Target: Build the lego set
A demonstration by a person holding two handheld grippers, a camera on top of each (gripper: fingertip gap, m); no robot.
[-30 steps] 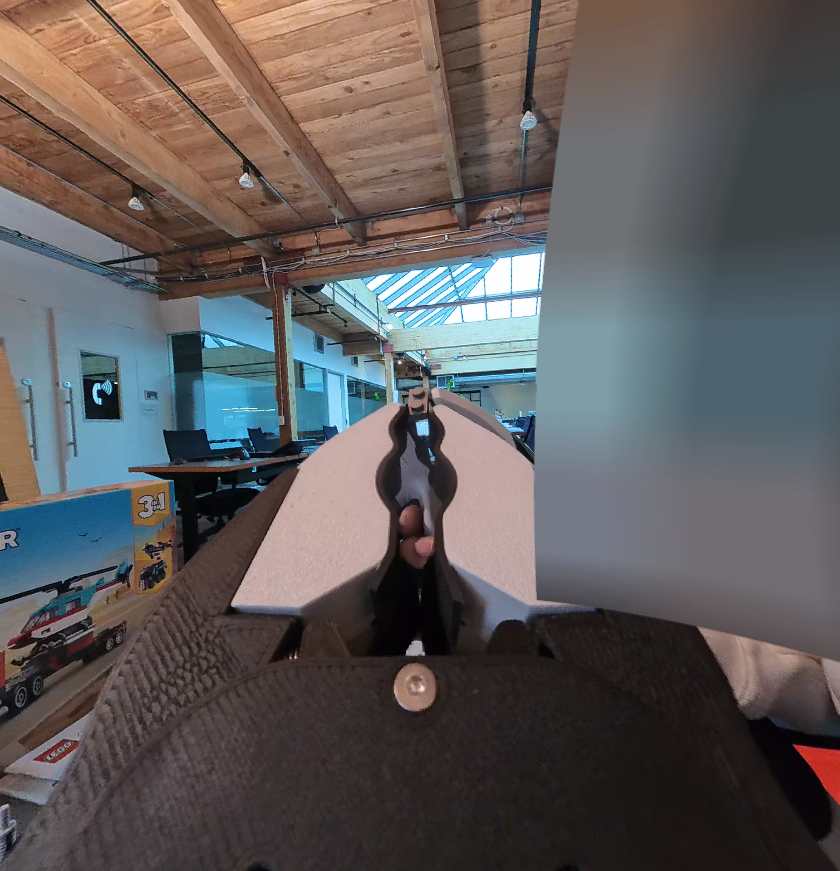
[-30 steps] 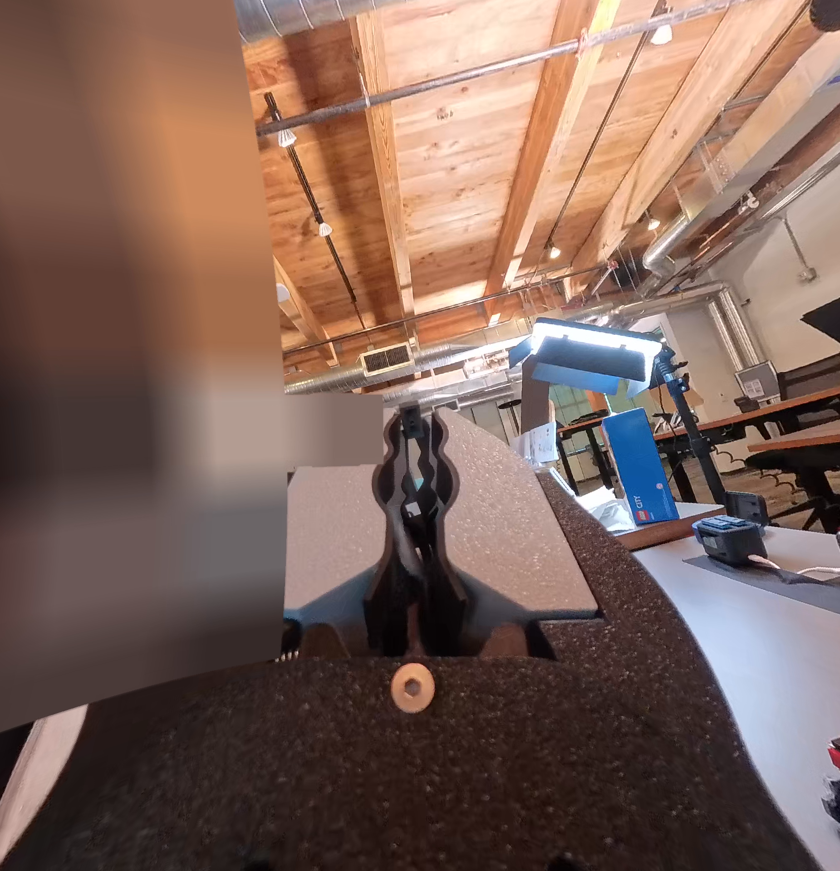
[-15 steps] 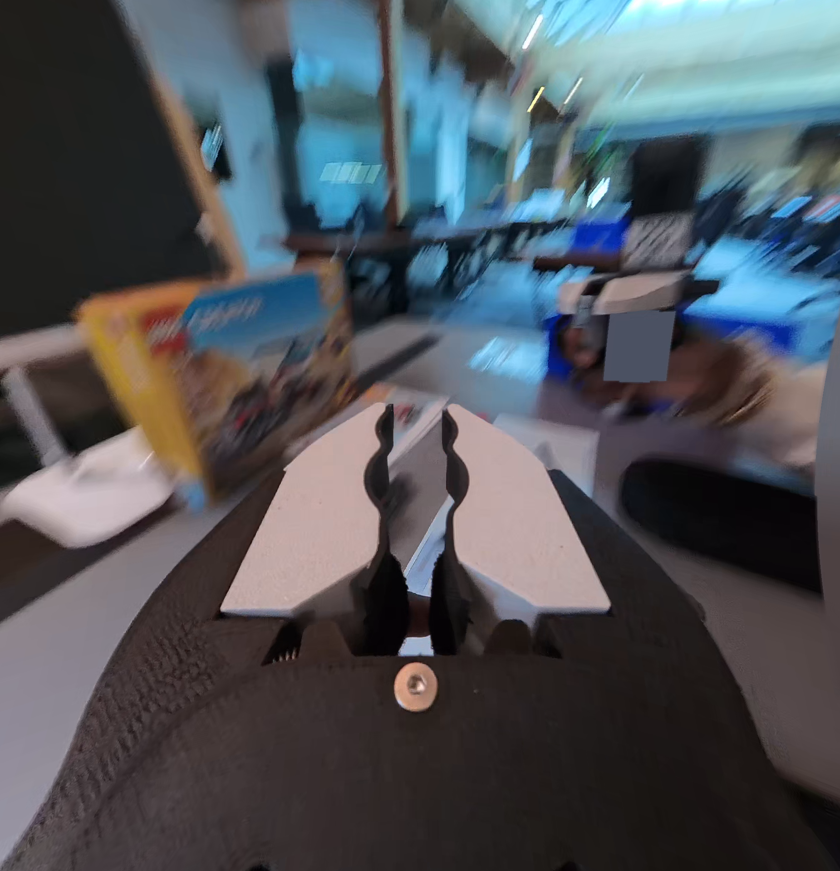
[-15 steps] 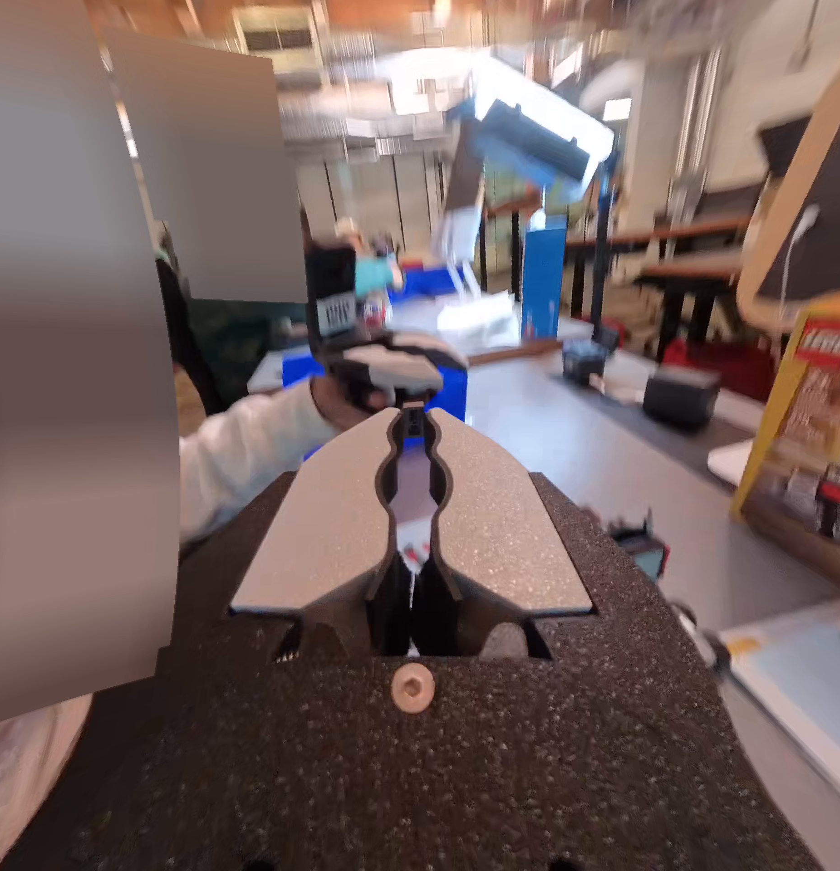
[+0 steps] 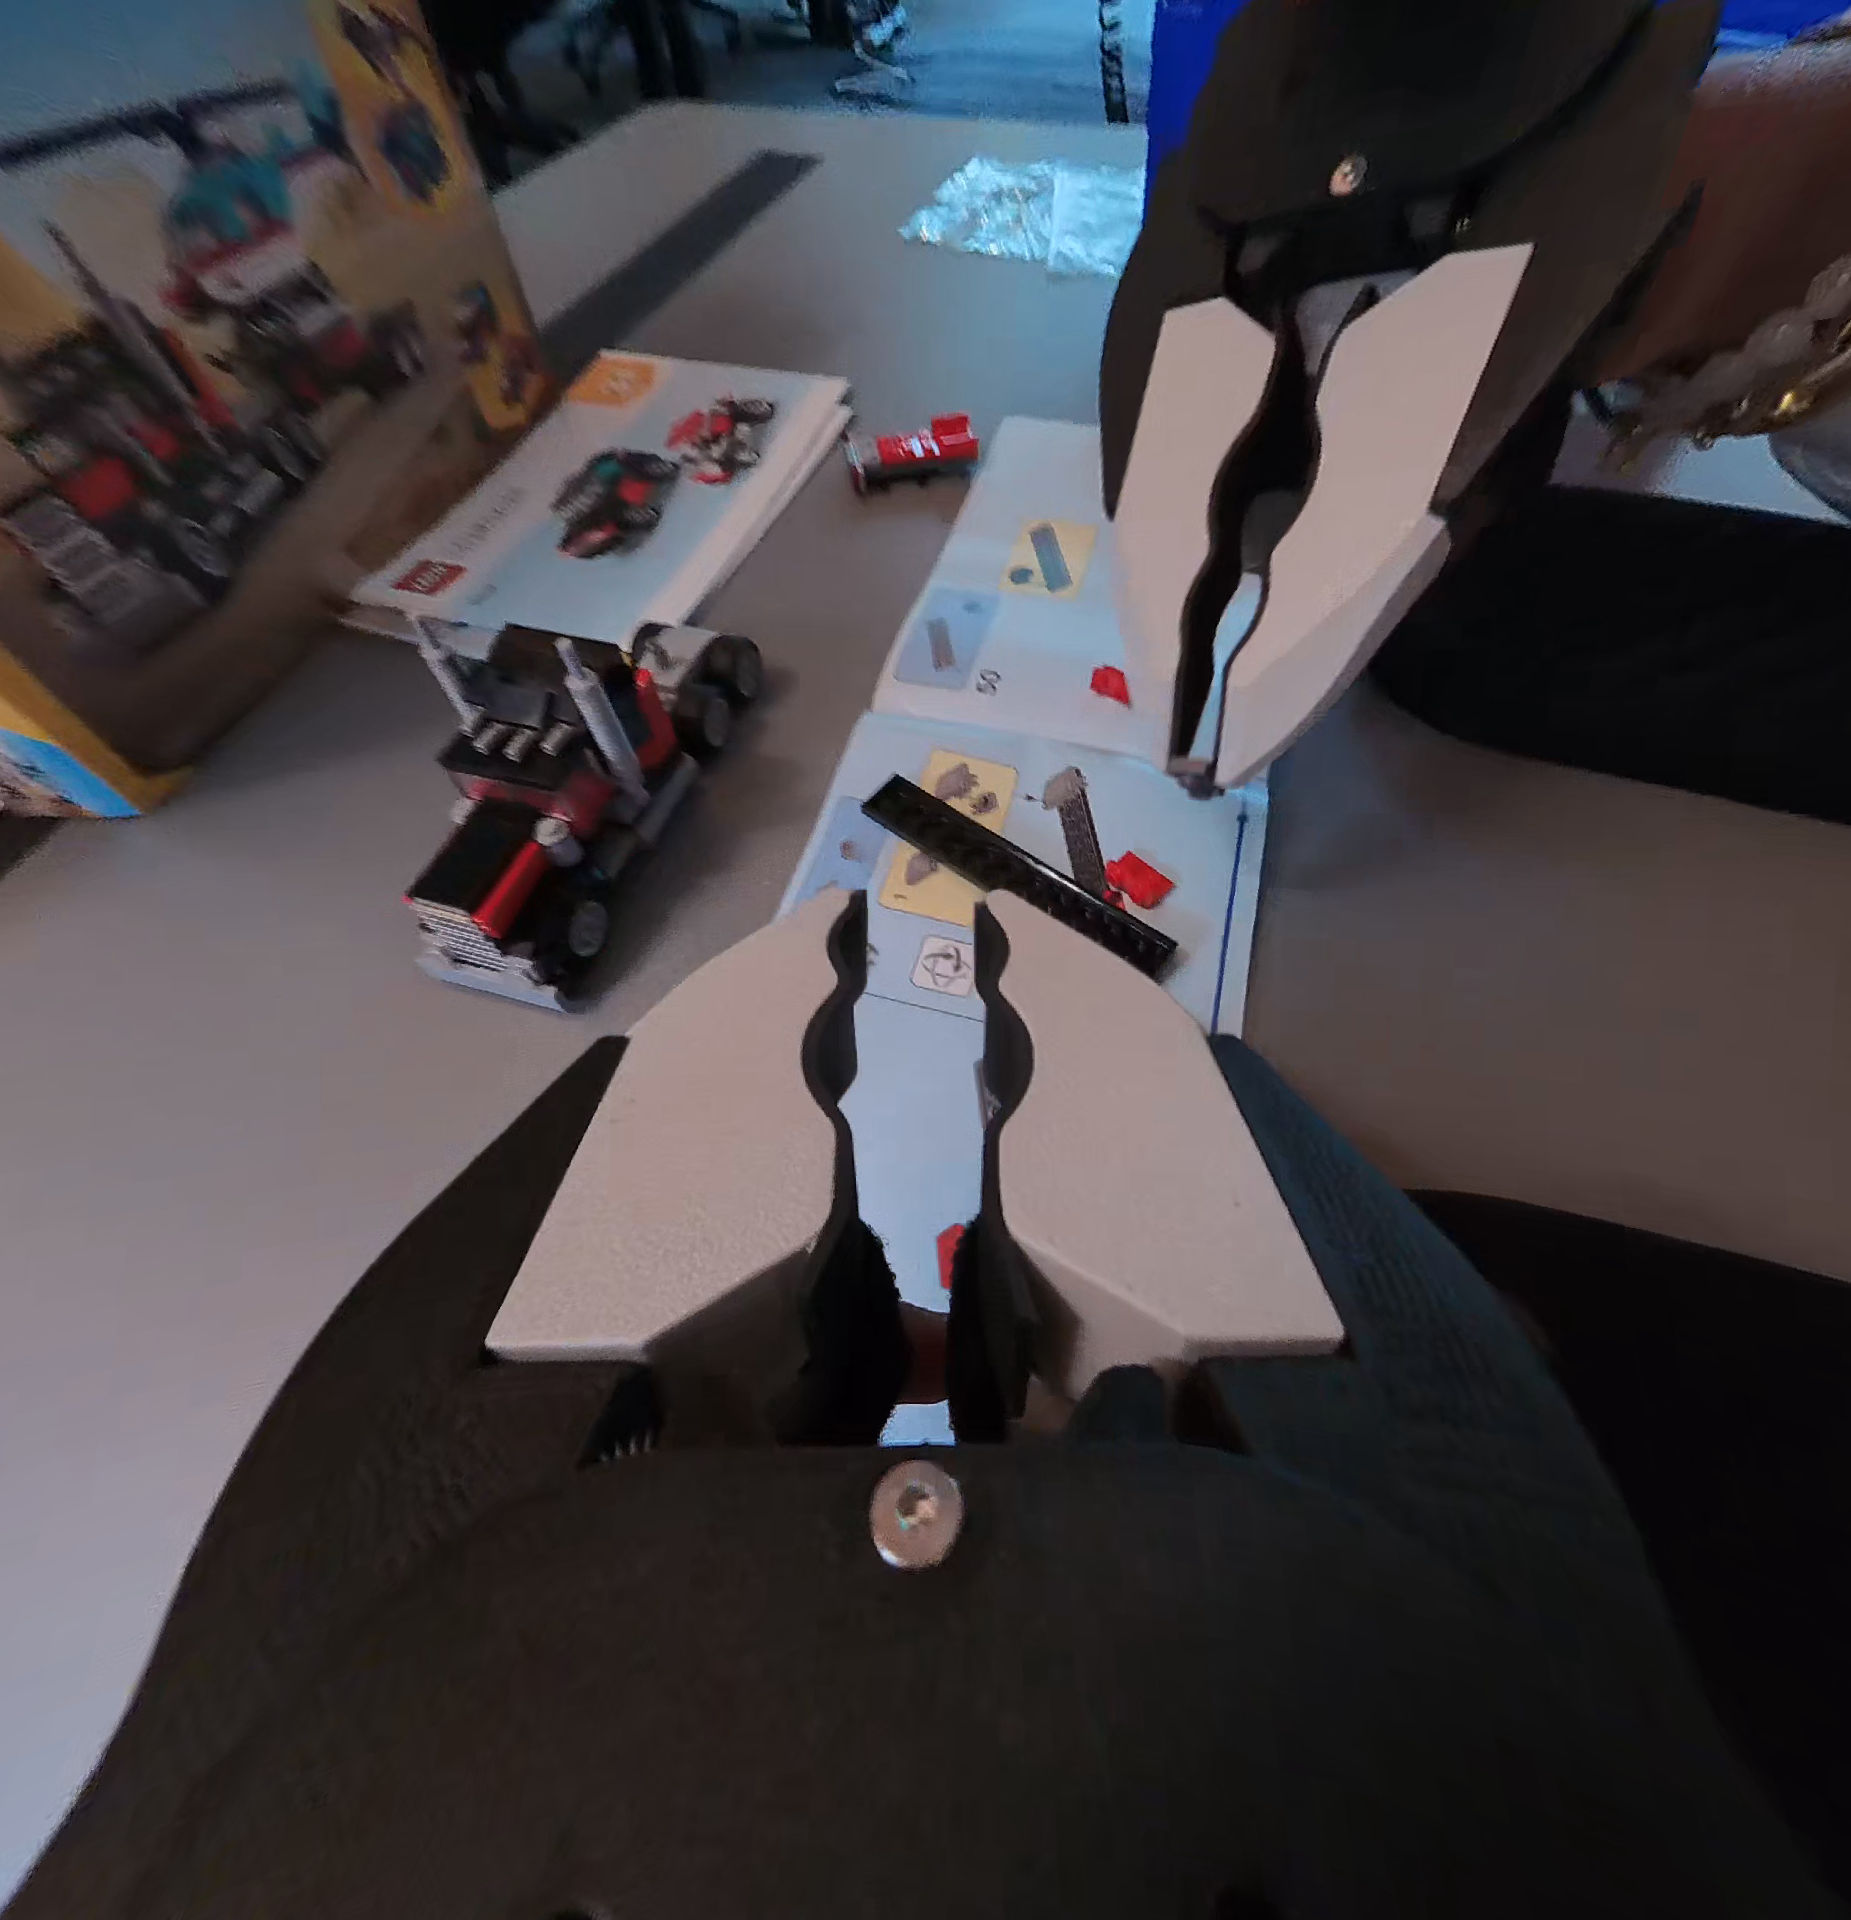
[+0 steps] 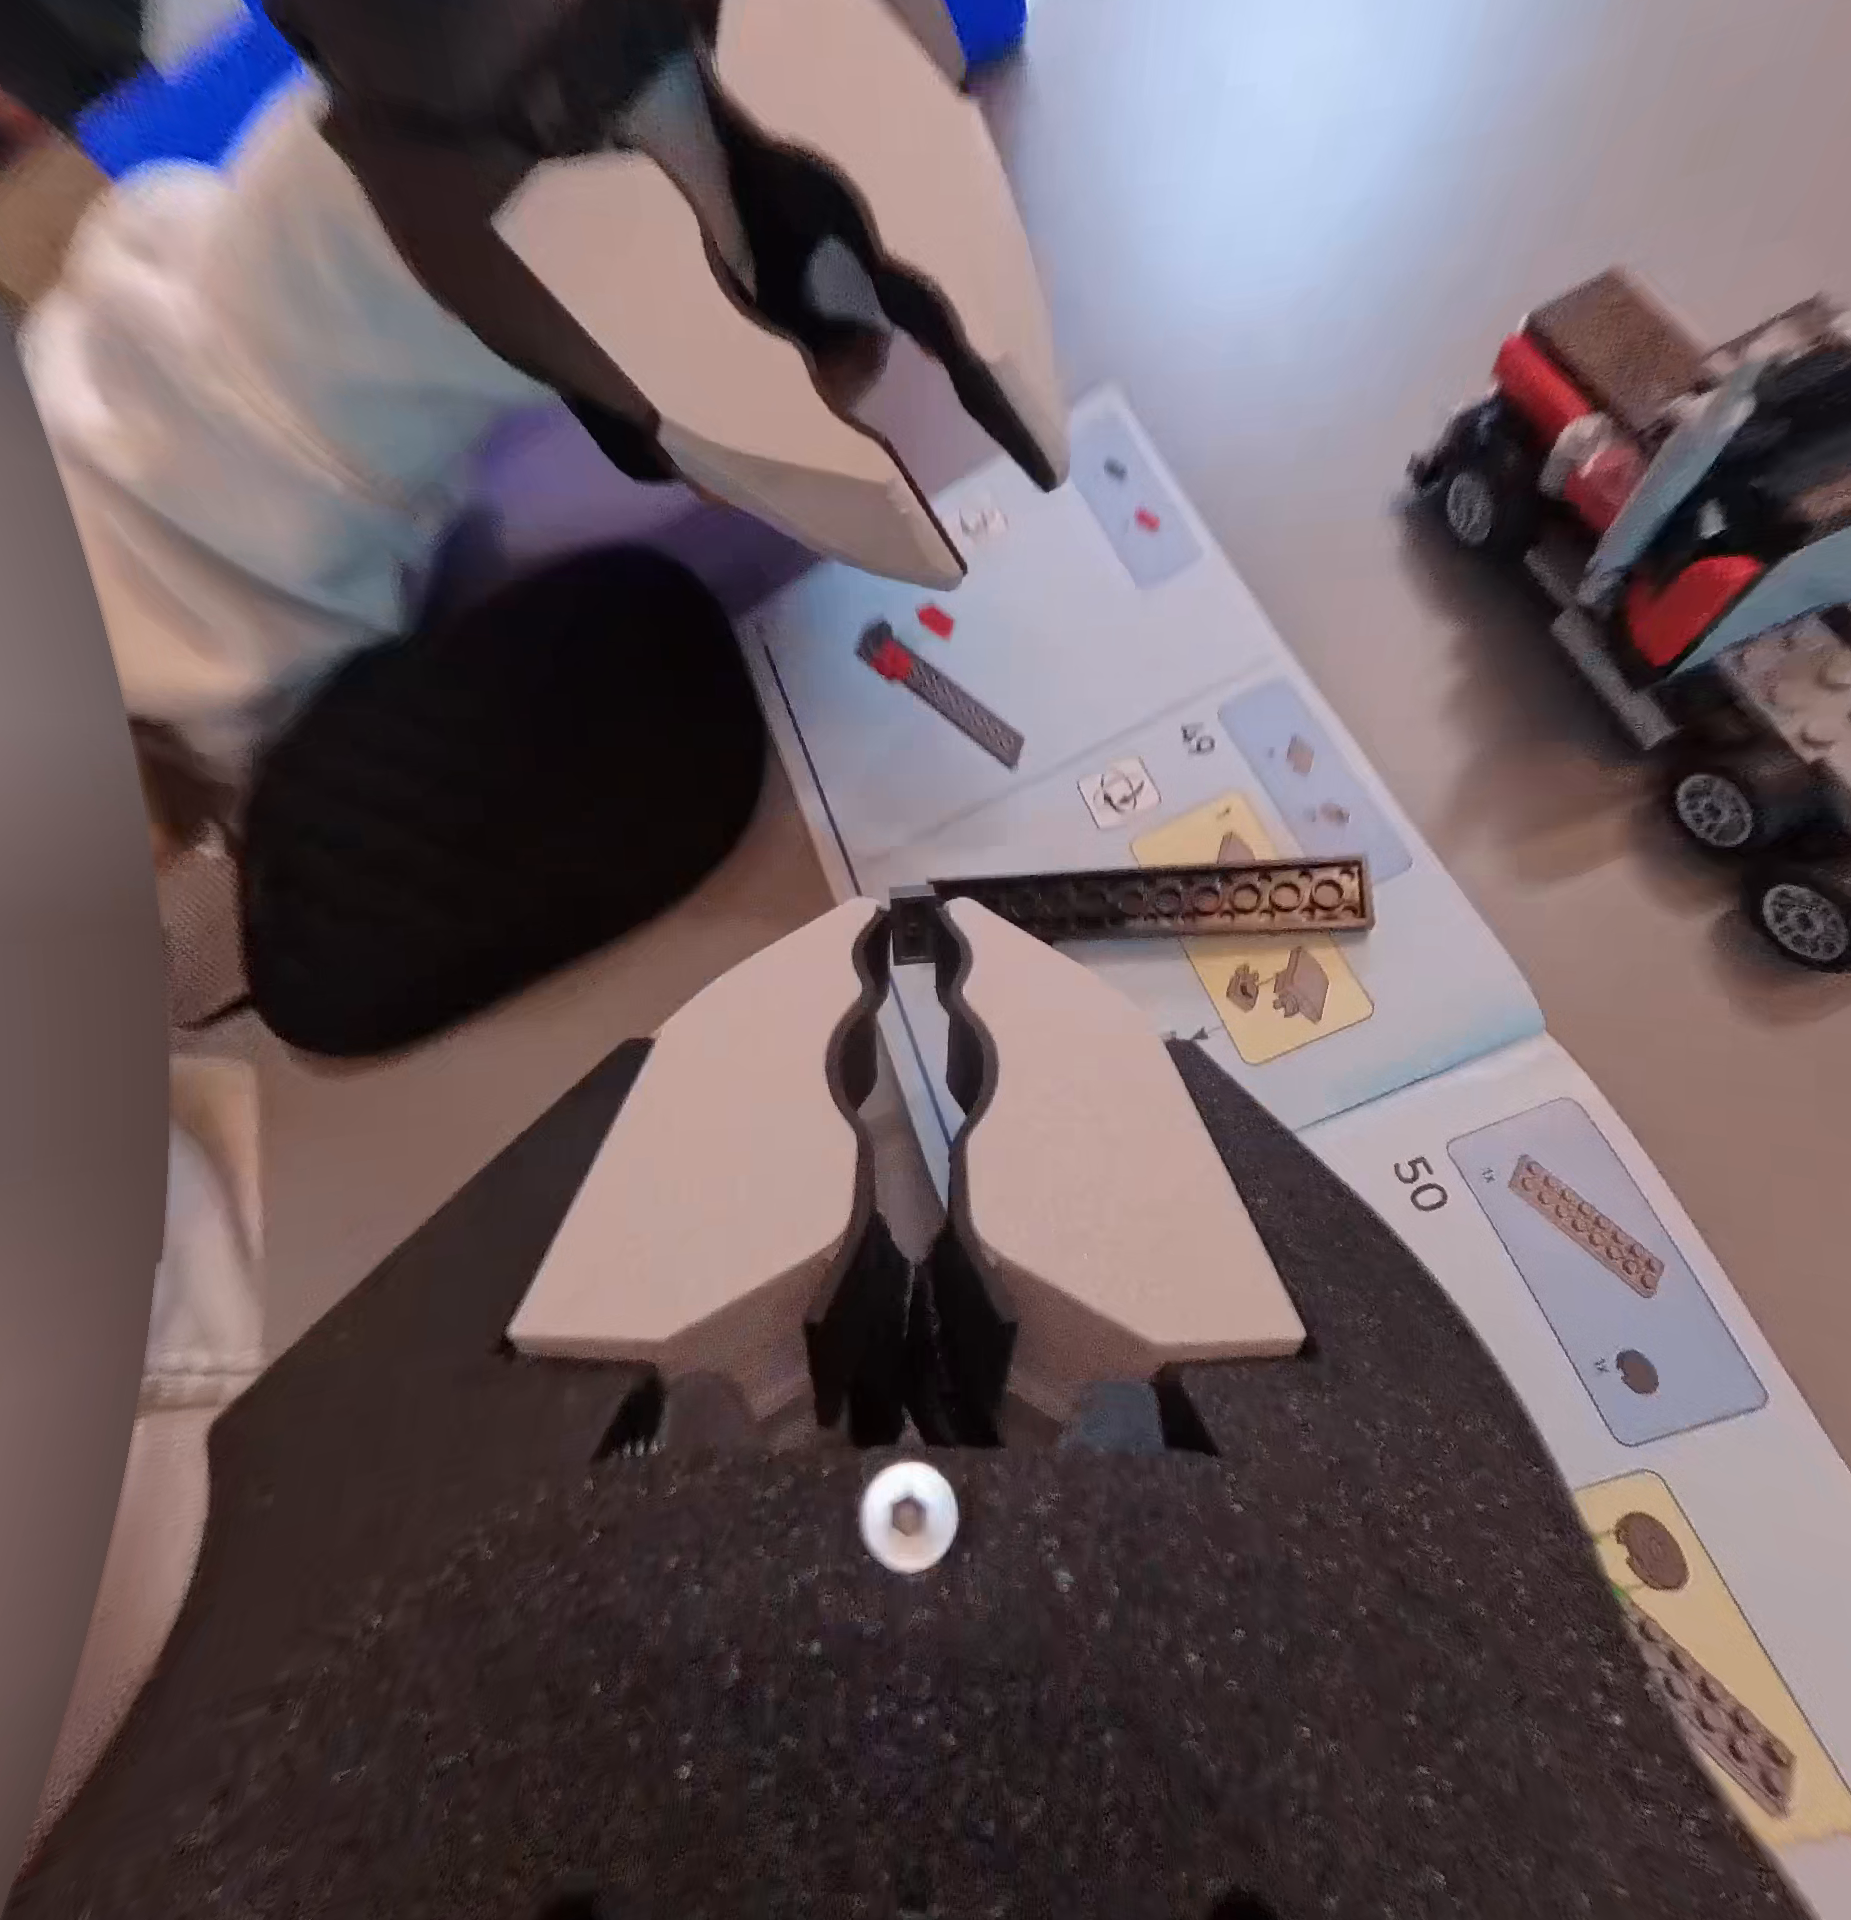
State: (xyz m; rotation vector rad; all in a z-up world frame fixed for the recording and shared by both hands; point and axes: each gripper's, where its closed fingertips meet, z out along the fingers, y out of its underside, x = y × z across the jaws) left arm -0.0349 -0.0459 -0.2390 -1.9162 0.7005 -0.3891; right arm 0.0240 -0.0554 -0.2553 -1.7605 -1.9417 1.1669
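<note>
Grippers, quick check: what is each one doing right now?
Left gripper: open, holding nothing.
Right gripper: shut on a small dark piece, above the open instruction booklet.

Both wrist views look down, facing each other, sharing the open instruction booklet [image 5: 1046,831].

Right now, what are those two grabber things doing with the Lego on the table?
A person is building a Lego set with a gripper in each hand. The right gripper is shut on a small dark piece, held just above the open instruction booklet, near one end of a long black plate lying on the page. The left gripper is open and empty, hovering over the same booklet. A mostly built red and black truck waits beside it on the table.
</note>
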